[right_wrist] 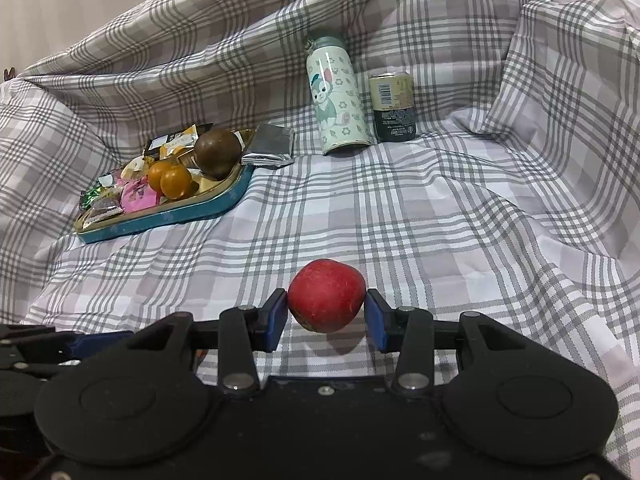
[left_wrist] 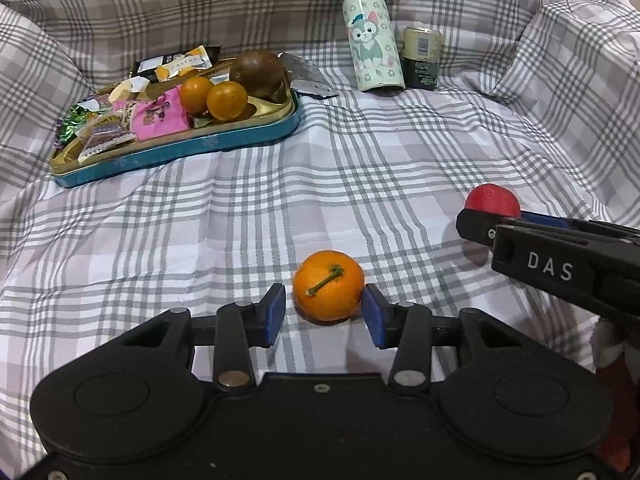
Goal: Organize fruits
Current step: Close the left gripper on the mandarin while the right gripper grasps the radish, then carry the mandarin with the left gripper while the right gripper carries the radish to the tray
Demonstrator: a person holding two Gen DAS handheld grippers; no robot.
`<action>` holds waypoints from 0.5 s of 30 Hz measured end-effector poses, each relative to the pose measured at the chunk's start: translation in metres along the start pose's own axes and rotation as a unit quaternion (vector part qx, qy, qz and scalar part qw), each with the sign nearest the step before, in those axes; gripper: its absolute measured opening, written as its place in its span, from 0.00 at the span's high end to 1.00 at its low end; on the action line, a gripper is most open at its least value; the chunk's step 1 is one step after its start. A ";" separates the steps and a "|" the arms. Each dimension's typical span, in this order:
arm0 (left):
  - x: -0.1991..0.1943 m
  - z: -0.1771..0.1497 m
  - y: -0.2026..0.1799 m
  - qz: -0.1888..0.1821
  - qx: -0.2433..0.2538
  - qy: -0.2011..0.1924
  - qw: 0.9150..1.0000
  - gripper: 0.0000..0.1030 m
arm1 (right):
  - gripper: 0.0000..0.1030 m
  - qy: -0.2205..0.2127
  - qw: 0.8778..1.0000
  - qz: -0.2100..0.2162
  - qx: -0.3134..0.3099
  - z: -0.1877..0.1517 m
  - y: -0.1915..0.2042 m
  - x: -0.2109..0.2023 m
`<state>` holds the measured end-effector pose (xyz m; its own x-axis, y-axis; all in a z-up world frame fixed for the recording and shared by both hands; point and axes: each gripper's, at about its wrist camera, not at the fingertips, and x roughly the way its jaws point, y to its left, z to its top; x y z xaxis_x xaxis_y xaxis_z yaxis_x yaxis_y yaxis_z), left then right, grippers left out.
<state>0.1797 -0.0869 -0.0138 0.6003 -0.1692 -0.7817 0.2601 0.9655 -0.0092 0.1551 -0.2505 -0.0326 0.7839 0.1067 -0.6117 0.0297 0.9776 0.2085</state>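
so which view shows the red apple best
The right wrist view: the red apple sits whole and centred, held between the right gripper pads. In the left wrist view only its top shows at the right edge, behind that gripper's fingers.

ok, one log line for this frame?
left gripper: open, around tangerine on cloth | right gripper: shut on red apple | tray: two tangerines, brown fruit

Setting: a grey-and-white plaid cloth (left_wrist: 360, 168) covers the whole surface, lying flat at centre and rising in rumpled folds behind and at both sides. A pale wall (right_wrist: 60, 0) shows upper left. Lighting soft, even.
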 end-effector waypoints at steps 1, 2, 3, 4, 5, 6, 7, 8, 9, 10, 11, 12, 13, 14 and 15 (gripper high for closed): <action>0.001 0.000 -0.001 0.002 0.002 -0.001 1.000 0.49 | 0.57 0.001 1.000 0.001 0.000 0.000 0.000 0.000; 0.003 0.000 -0.002 0.003 0.004 -0.003 1.000 0.49 | 0.57 0.002 1.000 0.002 0.001 0.000 -0.001 0.001; 0.004 0.000 -0.003 0.004 0.006 -0.004 1.000 0.49 | 0.57 0.003 1.000 0.002 0.001 0.000 -0.001 0.001; 0.005 0.000 -0.004 0.006 0.007 -0.005 1.000 0.49 | 0.57 0.004 1.000 0.003 0.001 0.000 -0.001 0.002; 0.007 0.001 -0.005 0.007 0.007 -0.005 1.000 0.49 | 0.57 0.005 1.000 0.003 0.001 0.001 -0.001 0.002; 0.008 0.001 -0.005 0.008 0.007 -0.005 1.000 0.49 | 0.57 0.006 1.000 0.003 0.002 0.001 -0.001 0.002; 0.010 0.001 -0.005 0.009 0.006 -0.004 1.000 0.49 | 0.57 0.007 1.000 0.004 0.002 0.001 -0.001 0.003; 0.011 0.001 -0.005 0.009 0.005 -0.004 1.000 0.49 | 0.57 0.007 1.000 0.004 0.003 0.001 -0.002 0.003; 0.013 0.001 -0.006 0.010 0.003 -0.002 1.000 0.49 | 0.57 0.008 1.000 0.004 0.003 0.001 -0.002 0.003; 0.014 0.001 -0.005 0.010 0.002 -0.001 1.000 0.49 | 0.57 0.009 1.000 0.004 0.004 0.001 -0.002 0.004; 0.016 0.002 -0.005 0.010 -0.001 0.000 1.000 0.49 | 0.57 0.009 1.000 0.005 0.005 0.001 -0.002 0.004; 0.017 0.002 -0.004 0.009 -0.004 0.002 1.000 0.49 | 0.57 0.010 1.000 0.005 0.005 0.001 -0.002 0.004; 0.018 0.002 -0.003 0.007 -0.010 0.003 1.000 0.49 | 0.57 0.010 1.000 0.005 0.006 0.001 -0.002 0.004; 0.017 0.003 -0.002 0.004 -0.015 0.004 1.000 0.51 | 0.57 0.010 1.000 0.005 0.006 0.001 -0.002 0.005; 0.017 0.003 0.000 0.001 -0.023 0.005 1.000 0.51 | 0.57 0.010 1.000 0.005 0.007 0.001 -0.002 0.005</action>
<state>0.1926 -0.0905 -0.0252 0.5933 -0.1661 -0.7876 0.2240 0.9739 -0.0366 0.1593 -0.2523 -0.0351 0.7713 0.1204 -0.6249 0.0302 0.9739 0.2250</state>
